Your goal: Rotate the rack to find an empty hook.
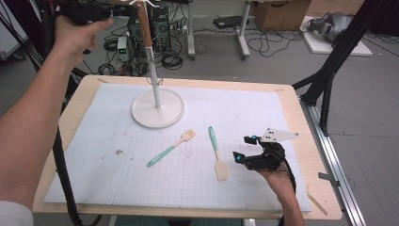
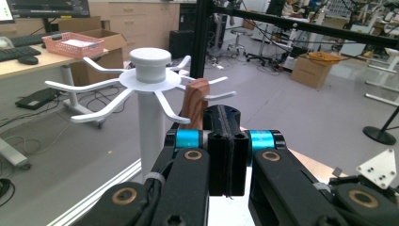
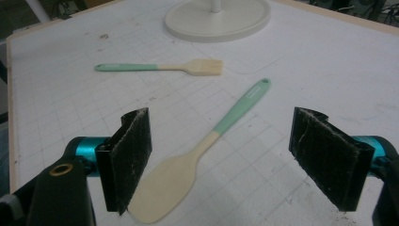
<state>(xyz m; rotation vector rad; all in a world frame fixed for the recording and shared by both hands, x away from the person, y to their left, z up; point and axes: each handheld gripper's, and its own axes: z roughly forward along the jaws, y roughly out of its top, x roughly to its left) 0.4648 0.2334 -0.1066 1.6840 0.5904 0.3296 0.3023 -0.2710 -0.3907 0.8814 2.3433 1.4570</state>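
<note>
Hanging utensils on the white rack (image 1: 157, 106) looks like the job in hand, and both hands are busy with their own part of it. Up by the rack's crown (image 2: 149, 70), the left gripper (image 2: 225, 150) has its jaws pressed flat together with nothing between them; a wooden handle (image 2: 194, 101) stands just behind them, right against the white hooks, and from the high view it seems to hang from the top of the pole (image 1: 144, 26). I'd guess the hand is up there because that piece has found its hook, though I cannot tell whether the handle touches the jaws.

Down on the gridded mat (image 1: 244, 113), the right gripper (image 3: 230, 162) hovers with its jaws spread wide, one on either side of the spatula (image 3: 188, 169) with the teal handle. The pale blade lies near the left jaw, the handle angling away toward the rack's base (image 3: 221, 16). That wide stance suits a grab across the neck, which seems to be the next pick. The brush (image 3: 164, 67) lies well apart, farther up the mat, untouched.
</note>
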